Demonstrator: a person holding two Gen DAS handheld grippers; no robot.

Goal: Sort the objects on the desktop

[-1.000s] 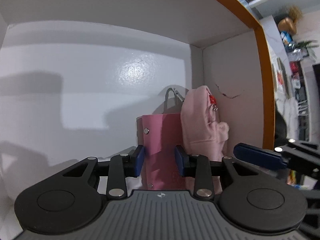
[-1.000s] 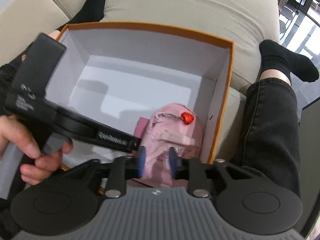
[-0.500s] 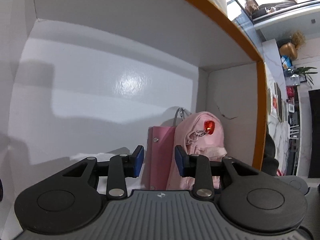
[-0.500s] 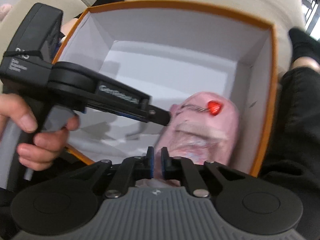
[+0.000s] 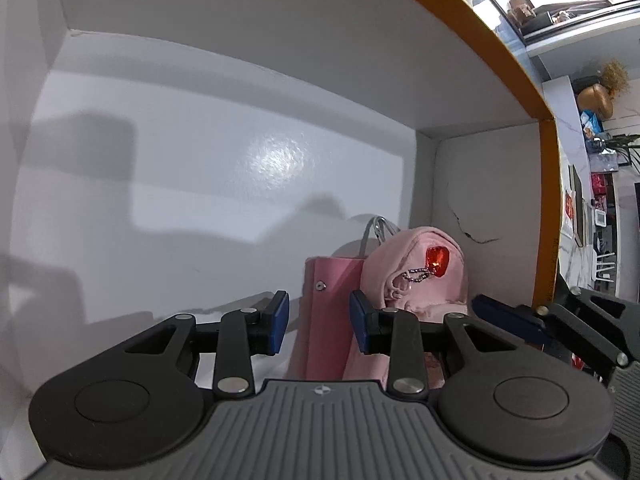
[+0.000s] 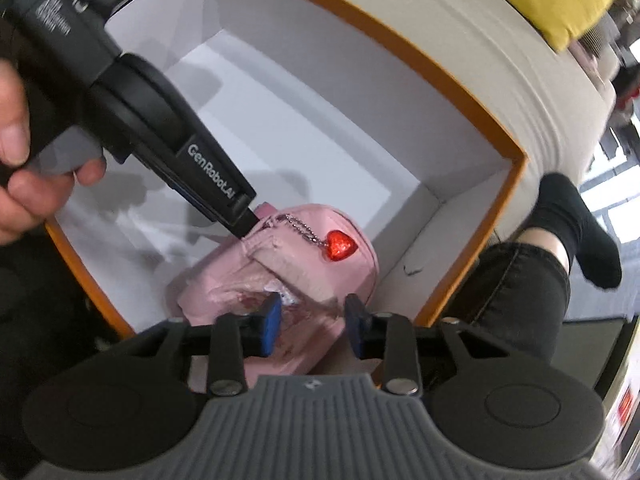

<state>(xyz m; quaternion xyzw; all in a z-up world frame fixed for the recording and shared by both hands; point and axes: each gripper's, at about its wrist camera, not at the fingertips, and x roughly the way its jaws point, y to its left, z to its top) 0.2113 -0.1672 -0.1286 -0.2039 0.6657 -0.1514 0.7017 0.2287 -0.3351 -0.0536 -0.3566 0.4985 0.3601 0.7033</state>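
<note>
My right gripper (image 6: 310,322) points steeply down over the nearest corner of the box, its jaws opening. The small pink backpack (image 6: 304,264) lies under and between the pads, but they are not pressing on it, so I count it as let go. The backpack leans in that corner against the box's right-hand wall, red heart charm (image 6: 340,245) up on its bead chain. If I lift away while a pad is caught in the soft, puckered fabric, I think I would drag the backpack up or tip it out of the corner. The chain is another thing a finger could snag. Just past it, my left gripper (image 5: 318,320) reaches in from the opposite side. Its jaws are parted and straddle a flat pink case (image 5: 328,280) with a snap stud that stands on edge, wedged beside the backpack. I see bare box floor between the left pad and the case, so I judge nothing is clenched there. The case looks propped only by the backpack, so nudging either one could topple it flat. My two tools are close together and could knock each other on the way out. Farther off, the white box wall (image 6: 320,60) rises to an orange rim. The box rests on a beige sofa (image 6: 460,20), a soft seat, so a hard push could shift or tilt it.
</note>
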